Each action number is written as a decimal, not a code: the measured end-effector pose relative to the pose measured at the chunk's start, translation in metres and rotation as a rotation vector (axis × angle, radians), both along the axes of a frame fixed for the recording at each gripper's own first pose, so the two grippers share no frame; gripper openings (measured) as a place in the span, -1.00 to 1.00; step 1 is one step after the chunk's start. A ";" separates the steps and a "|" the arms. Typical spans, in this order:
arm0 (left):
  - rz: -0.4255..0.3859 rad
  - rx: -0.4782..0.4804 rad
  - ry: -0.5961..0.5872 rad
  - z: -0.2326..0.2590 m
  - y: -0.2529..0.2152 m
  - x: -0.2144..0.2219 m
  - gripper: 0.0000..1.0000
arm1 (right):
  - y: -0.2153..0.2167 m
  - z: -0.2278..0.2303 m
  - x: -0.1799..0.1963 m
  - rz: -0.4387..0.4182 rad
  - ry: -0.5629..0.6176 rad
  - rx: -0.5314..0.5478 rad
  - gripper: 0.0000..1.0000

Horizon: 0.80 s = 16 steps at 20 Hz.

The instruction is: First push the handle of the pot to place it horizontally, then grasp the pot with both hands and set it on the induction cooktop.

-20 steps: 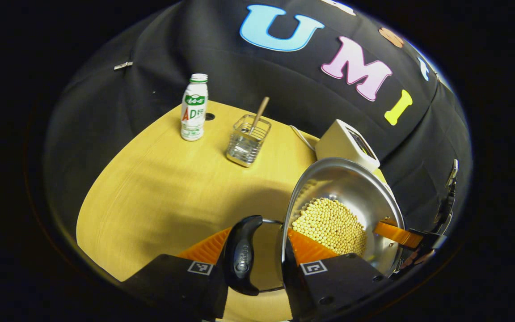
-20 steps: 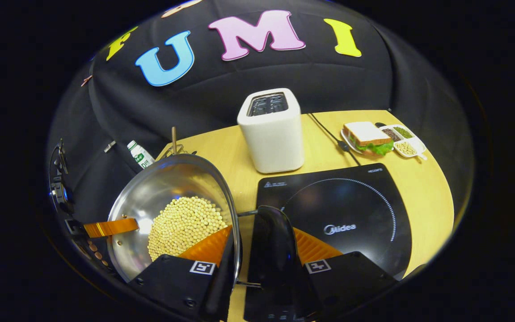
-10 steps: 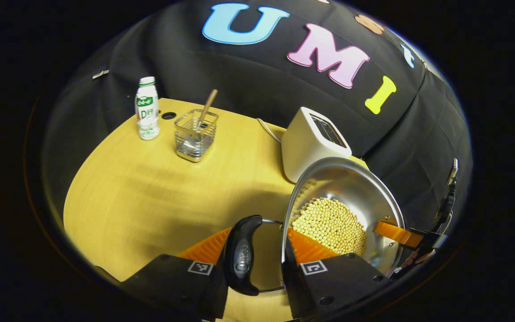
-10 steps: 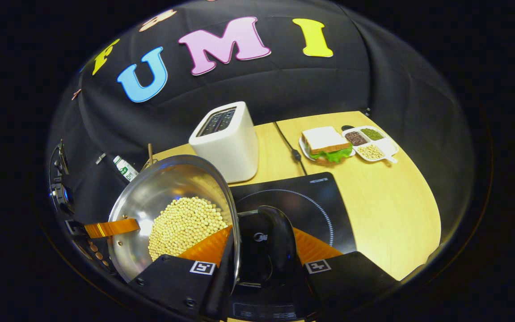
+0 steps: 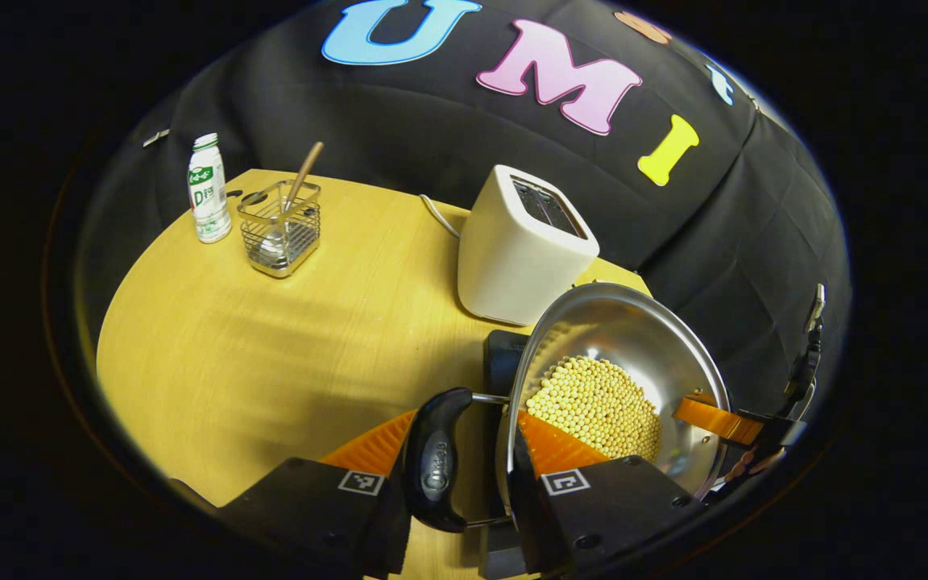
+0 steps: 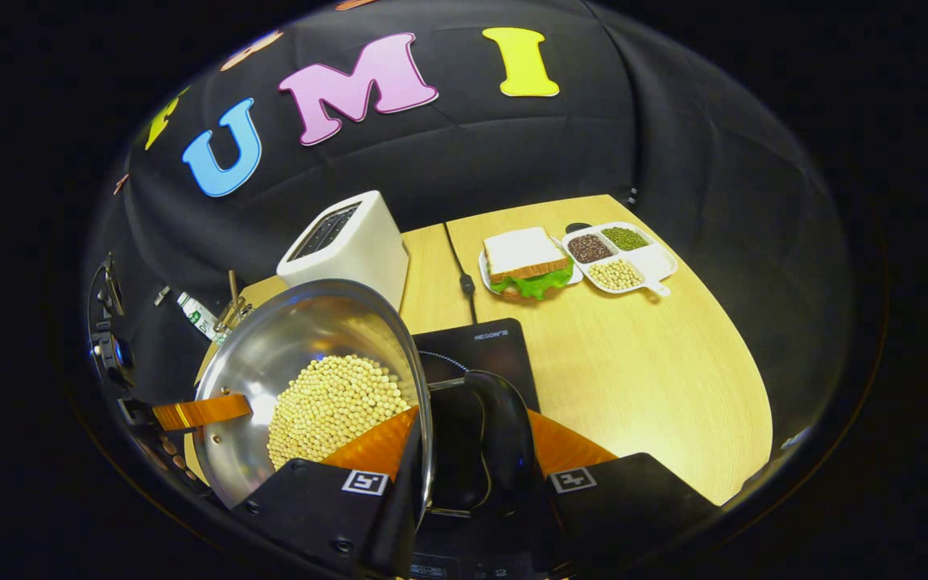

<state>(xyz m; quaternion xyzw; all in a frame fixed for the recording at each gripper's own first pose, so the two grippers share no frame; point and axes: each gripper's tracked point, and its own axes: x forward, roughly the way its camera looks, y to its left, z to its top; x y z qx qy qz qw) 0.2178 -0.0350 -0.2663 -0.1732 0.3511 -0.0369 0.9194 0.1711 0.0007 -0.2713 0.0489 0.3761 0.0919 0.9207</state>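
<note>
Steel pot of beans, above black induction cooktop.

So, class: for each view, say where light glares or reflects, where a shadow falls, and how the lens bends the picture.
Left gripper view: the pot wall shines with reflections, soft shadow bands cross the table, and the table edge curves. Right gripper view: a bright patch lies inside the pot wall, and the table edge bows.

Right gripper view: pot at 9 o'clock over cooktop; toaster at 11 behind it; sandwich plate and snack tray at 1, side by side.
</note>
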 end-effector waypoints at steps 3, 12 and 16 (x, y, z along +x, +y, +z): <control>-0.011 -0.002 0.002 -0.006 -0.015 0.008 0.12 | -0.014 -0.005 0.006 -0.011 0.002 -0.003 0.15; -0.013 -0.007 0.007 -0.020 -0.031 0.016 0.12 | -0.031 -0.024 0.017 -0.011 0.020 -0.003 0.15; -0.026 0.000 0.010 -0.022 -0.034 0.020 0.12 | -0.033 -0.033 0.022 -0.003 0.029 0.001 0.16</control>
